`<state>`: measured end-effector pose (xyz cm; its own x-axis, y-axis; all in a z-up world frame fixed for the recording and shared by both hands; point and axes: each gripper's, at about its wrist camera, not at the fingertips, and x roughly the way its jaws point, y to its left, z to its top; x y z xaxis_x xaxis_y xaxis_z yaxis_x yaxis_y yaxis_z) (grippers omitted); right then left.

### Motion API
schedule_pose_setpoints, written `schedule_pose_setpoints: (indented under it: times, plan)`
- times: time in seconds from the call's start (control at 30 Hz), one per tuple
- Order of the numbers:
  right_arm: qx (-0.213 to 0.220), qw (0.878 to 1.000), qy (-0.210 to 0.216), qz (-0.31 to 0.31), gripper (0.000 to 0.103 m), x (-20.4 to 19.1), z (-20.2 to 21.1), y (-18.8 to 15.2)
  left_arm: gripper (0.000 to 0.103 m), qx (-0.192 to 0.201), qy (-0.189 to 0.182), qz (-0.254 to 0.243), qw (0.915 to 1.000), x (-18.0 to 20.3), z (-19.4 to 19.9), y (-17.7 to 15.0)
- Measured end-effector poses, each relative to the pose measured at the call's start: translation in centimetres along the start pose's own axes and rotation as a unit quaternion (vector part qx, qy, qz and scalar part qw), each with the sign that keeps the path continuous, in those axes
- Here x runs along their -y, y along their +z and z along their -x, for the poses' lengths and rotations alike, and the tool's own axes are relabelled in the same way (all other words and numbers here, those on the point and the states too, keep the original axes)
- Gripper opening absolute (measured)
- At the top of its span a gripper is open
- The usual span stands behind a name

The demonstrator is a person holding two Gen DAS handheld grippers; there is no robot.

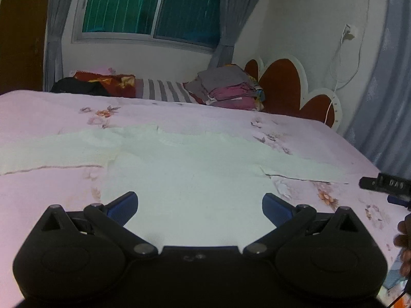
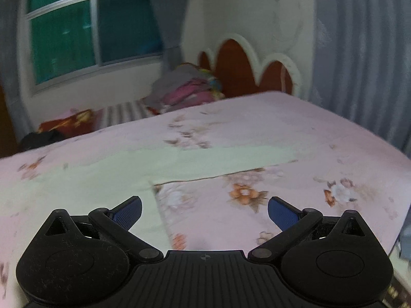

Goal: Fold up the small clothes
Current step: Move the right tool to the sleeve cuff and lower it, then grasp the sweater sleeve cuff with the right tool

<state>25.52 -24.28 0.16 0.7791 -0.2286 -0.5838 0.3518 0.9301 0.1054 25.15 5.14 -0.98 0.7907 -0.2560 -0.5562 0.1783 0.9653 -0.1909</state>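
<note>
A small white long-sleeved shirt (image 1: 185, 169) lies flat on the pink floral bed sheet (image 1: 51, 110), both sleeves spread out sideways. My left gripper (image 1: 200, 205) is open and empty, hovering over the shirt's lower body. My right gripper (image 2: 204, 210) is open and empty, above the shirt's right side edge, where its right sleeve (image 2: 231, 159) stretches away over the sheet (image 2: 321, 141). The right gripper also shows at the right edge of the left wrist view (image 1: 385, 184).
A stack of folded clothes (image 1: 231, 87) sits at the head of the bed by the red and white headboard (image 1: 282, 84). A striped pillow (image 1: 164, 89) and a red blanket (image 1: 108, 80) lie under the window. Curtains hang on the right.
</note>
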Motion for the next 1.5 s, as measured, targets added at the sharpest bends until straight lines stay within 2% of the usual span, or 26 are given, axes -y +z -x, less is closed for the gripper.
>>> schedule_pose_setpoints:
  times: [0.1, 0.2, 0.3, 0.4, 0.43, 0.5, 0.63, 0.77, 0.97, 1.1, 1.17, 1.2, 1.3, 1.37, 1.43, 1.47, 1.5]
  plan:
    - [-0.017, 0.999, -0.002, -0.045, 0.103, 3.1, -2.8, 1.3, 0.099, -0.001, 0.01, -0.023, 0.9997, 0.9, -2.2, 0.5]
    - [-0.008, 0.998, -0.012, -0.068, 0.102, 5.6, -5.0, 2.5, 0.099, 0.009, 0.06, -0.033, 0.9976, 1.9, -4.7, 1.0]
    - [0.002, 0.997, -0.017, -0.073, 0.102, 7.7, -7.2, 3.9, 0.099, 0.029, 0.093, -0.027, 0.9949, 2.6, -7.0, 1.8]
    - [0.005, 0.997, -0.02, -0.077, 0.102, 9.8, -9.7, 4.8, 0.091, 0.034, 0.108, -0.009, 0.9935, 3.2, -9.3, 2.8]
    - [0.004, 0.996, -0.02, -0.083, 0.079, 10.7, -10.6, 5.2, 0.089, 0.034, 0.108, -0.004, 0.9936, 3.4, -10.0, 3.0]
    - [-0.003, 0.994, -0.031, -0.101, 0.046, 12.6, -12.9, 5.6, 0.089, 0.027, 0.111, -0.001, 0.9935, 4.0, -11.6, 3.5]
    - [-0.007, 0.988, -0.043, -0.15, 0.046, 17.3, -17.5, 6.1, 0.09, 0.012, 0.12, -0.019, 0.9926, 5.8, -14.8, 3.9]
    - [-0.024, 0.982, -0.039, -0.182, 0.046, 21.2, -21.7, 6.2, 0.09, -0.009, 0.123, -0.015, 0.9923, 6.6, -16.8, 3.9]
    - [-0.055, 0.971, -0.026, -0.23, 0.046, 24.8, -26.1, 5.4, 0.09, -0.038, 0.133, -0.013, 0.9902, 7.0, -18.9, 3.4]
    - [-0.051, 0.969, -0.013, -0.241, 0.045, 26.4, -27.4, 5.3, 0.09, -0.051, 0.135, -0.005, 0.9895, 7.4, -19.9, 3.3]
    - [-0.052, 0.97, -0.003, -0.236, 0.031, 26.5, -27.8, 5.4, 0.09, -0.056, 0.133, -0.001, 0.9896, 7.8, -20.4, 3.2]
    - [-0.055, 0.97, 0.001, -0.235, 0.019, 26.6, -28.0, 5.4, 0.09, -0.057, 0.132, 0.0, 0.9897, 8.0, -20.6, 3.2]
    - [-0.057, 0.972, 0.005, -0.227, 0.004, 27.2, -28.4, 5.4, 0.09, -0.058, 0.129, -0.001, 0.99, 8.5, -20.7, 3.4]
    - [-0.054, 0.975, 0.012, -0.217, 0.002, 27.3, -28.1, 5.7, 0.091, -0.061, 0.134, -0.012, 0.989, 8.5, -20.7, 3.5]
    - [-0.035, 0.982, -0.008, -0.186, 0.002, 27.2, -27.5, 6.3, 0.093, -0.085, 0.141, -0.031, 0.9858, 8.3, -21.0, 3.3]
    - [-0.052, 0.985, -0.034, -0.164, 0.002, 27.0, -28.0, 6.4, 0.091, -0.096, 0.146, -0.037, 0.9839, 8.1, -21.1, 3.2]
    - [-0.071, 0.985, -0.039, -0.15, 0.002, 26.8, -28.7, 6.3, 0.091, -0.1, 0.153, -0.038, 0.9825, 7.8, -20.8, 3.0]
